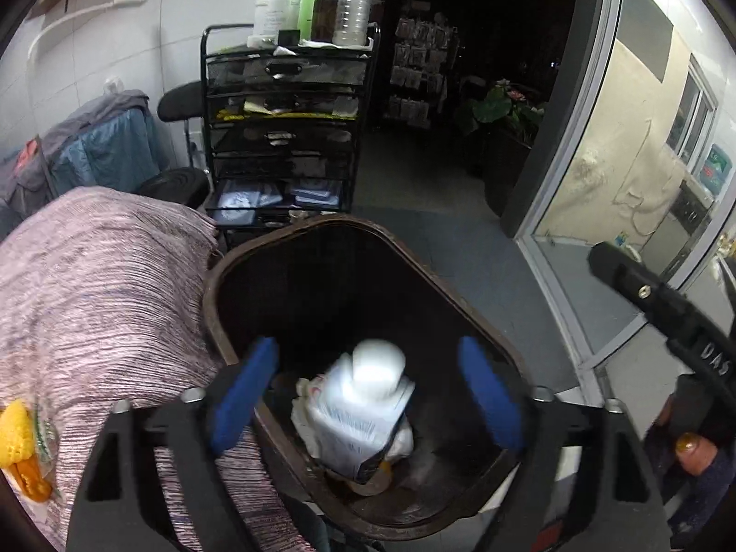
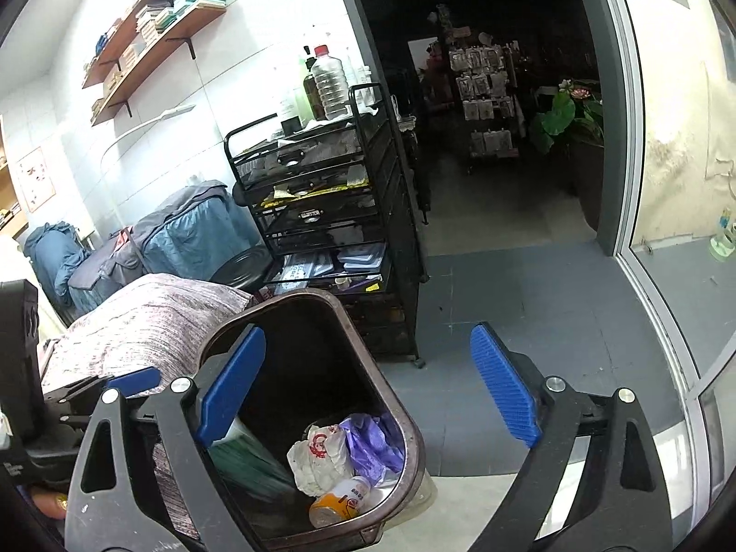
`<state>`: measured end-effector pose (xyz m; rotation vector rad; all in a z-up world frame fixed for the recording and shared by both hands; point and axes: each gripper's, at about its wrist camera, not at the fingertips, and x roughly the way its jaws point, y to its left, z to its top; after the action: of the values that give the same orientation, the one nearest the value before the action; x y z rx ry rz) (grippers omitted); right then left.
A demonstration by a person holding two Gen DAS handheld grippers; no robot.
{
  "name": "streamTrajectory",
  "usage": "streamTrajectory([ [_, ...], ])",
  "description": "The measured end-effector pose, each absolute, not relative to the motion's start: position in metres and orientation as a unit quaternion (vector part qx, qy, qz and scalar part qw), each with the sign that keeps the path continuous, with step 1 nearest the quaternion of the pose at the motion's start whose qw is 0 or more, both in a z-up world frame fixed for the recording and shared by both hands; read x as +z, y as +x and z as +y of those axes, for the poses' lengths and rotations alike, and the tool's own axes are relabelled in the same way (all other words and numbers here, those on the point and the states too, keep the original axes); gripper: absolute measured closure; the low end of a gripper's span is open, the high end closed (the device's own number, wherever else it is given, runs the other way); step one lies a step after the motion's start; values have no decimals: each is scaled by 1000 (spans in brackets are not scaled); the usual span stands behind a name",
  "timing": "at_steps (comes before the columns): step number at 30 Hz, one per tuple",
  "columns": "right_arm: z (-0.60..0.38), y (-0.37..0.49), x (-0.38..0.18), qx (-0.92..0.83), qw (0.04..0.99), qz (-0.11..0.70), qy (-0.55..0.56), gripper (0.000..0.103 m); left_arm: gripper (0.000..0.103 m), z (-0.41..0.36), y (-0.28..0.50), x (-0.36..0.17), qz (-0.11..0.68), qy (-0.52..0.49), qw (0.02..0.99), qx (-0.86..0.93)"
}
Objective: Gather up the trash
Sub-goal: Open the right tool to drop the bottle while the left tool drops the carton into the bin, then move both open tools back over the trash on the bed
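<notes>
over the open top of the brown bin (image 1: 368, 239), the left tongs (image 1: 365, 395) point steeply downward, their blue pads (image 1: 244, 395) spread wide to either side of a white carton (image 1: 363, 414) with a round white cap. the carton is blurred and touches neither pad; it sits inside the bin's mouth, above other rubbish at the bottom. no earlier picture is given, so only this wide, empty stance can be told.

the right tongs (image 2: 368, 391) are tilted less steeply, also spread wide and holding nothing. their left pad (image 2: 230, 386) lies over the bin (image 2: 409, 423), the right pad over the grey floor (image 2: 529, 303) beside it. in the right wrist view the bin holds a crumpled white bag (image 2: 317, 460), a purple bag (image 2: 372, 441), a green carton (image 2: 248, 464) and an orange-and-white can (image 2: 340, 501).

a thumb (image 1: 694, 453) with a glittery nail shows at the lower right of the left wrist view, by the right tool's black body.

a pink-striped cushion (image 1: 101, 303) lies just beside the bin, and a black wire cart (image 1: 285, 138) with bottles on top stands behind it.
</notes>
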<state>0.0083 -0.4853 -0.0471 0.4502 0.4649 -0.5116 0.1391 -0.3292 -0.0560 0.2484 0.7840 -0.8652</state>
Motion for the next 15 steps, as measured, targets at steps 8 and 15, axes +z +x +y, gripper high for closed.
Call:
streamTrajectory([
  [8,-482,5,-40,-240,924,205,214,13,8,-316,125,-42,333,130,843,-401],
  [15,-473,8,-34,-225,933,193,203,12,6,-286,106,-21,297,127,861,-392],
])
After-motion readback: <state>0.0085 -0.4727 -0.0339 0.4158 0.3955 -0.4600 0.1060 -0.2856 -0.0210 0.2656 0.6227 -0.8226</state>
